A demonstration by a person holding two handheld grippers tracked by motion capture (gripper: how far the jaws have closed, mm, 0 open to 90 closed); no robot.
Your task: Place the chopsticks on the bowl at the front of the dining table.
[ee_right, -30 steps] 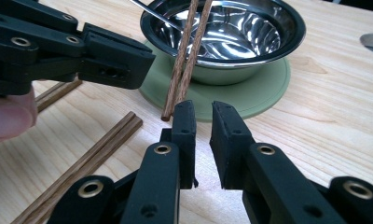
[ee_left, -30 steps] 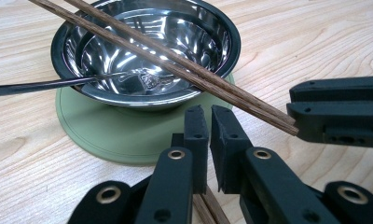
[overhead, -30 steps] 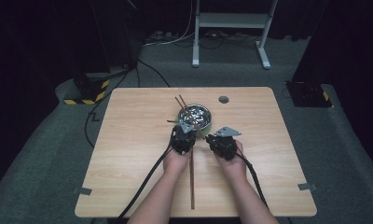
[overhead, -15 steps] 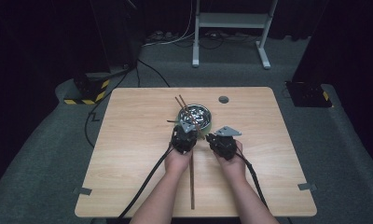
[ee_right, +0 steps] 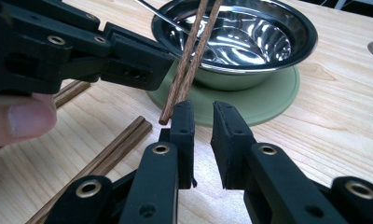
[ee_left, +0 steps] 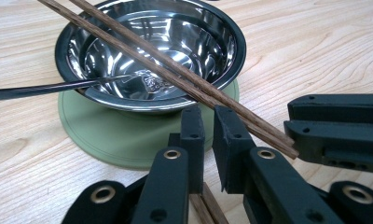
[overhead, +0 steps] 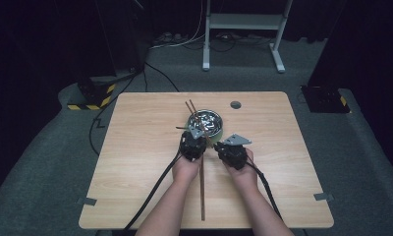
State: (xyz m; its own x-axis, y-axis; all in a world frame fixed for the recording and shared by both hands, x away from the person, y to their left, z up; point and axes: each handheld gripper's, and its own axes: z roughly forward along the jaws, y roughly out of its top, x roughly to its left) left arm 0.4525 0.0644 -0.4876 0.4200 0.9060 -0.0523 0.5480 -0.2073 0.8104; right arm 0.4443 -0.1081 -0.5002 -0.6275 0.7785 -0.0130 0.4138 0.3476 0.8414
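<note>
Two wooden chopsticks lie slanted across the steel bowl on its green mat, their near ends just beside the left tongs and right tongs, both narrowly parted, gripping nothing.

A shiny, mirror-smooth round steel bowl sits on a matt green rubbery mat. Dark brown wooden chopsticks show fine grain. The pale wooden table looks smooth, satin-finished.
</note>
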